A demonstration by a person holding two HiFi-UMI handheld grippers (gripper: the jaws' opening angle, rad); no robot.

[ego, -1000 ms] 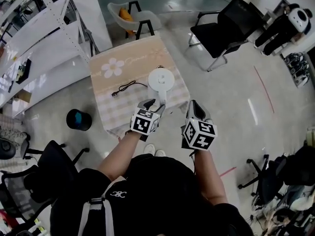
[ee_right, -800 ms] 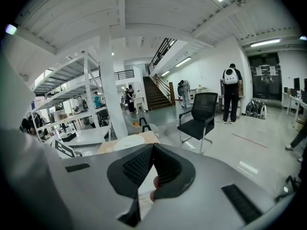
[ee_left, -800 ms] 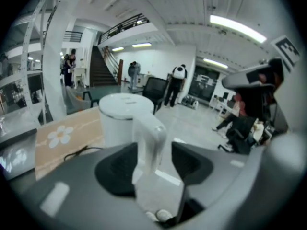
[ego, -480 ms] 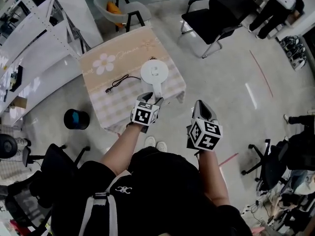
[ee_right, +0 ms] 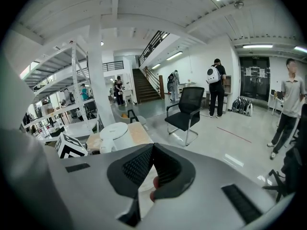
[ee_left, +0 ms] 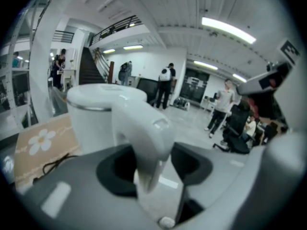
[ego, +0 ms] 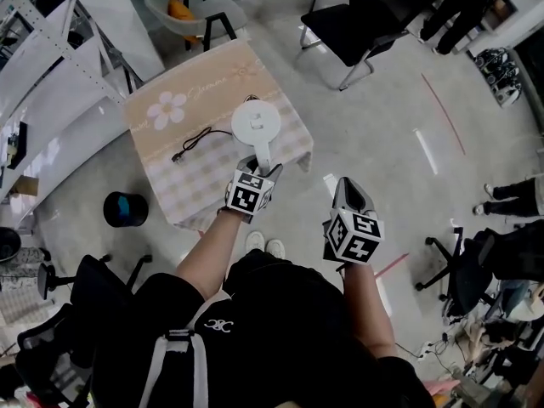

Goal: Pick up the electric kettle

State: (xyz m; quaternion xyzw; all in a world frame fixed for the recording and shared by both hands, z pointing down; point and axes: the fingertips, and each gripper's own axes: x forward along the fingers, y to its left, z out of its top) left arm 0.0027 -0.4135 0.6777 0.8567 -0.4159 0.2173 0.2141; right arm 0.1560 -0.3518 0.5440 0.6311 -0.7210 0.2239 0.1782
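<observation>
Two grippers show in the head view, held out by a person standing at a cloth-covered table (ego: 166, 181). The white electric kettle (ego: 255, 124) stands on that table close to its right corner. Its handle (ego: 263, 153) reaches toward the edge that faces the person. The left gripper (ego: 260, 168) is at that handle. The right gripper (ego: 349, 192) hangs off the table over bare floor, well apart from the kettle. A black cable (ego: 202, 138) lies on the cloth just left of the kettle.

Left gripper view: the jaws stand wide and are closing. The handle is upright between them with a gap on each side, so the pads do not press on it.

Right gripper view: this tool is narrow, its jaws meeting at their tips. The kettle sits beyond them to the left, on the table.
</observation>
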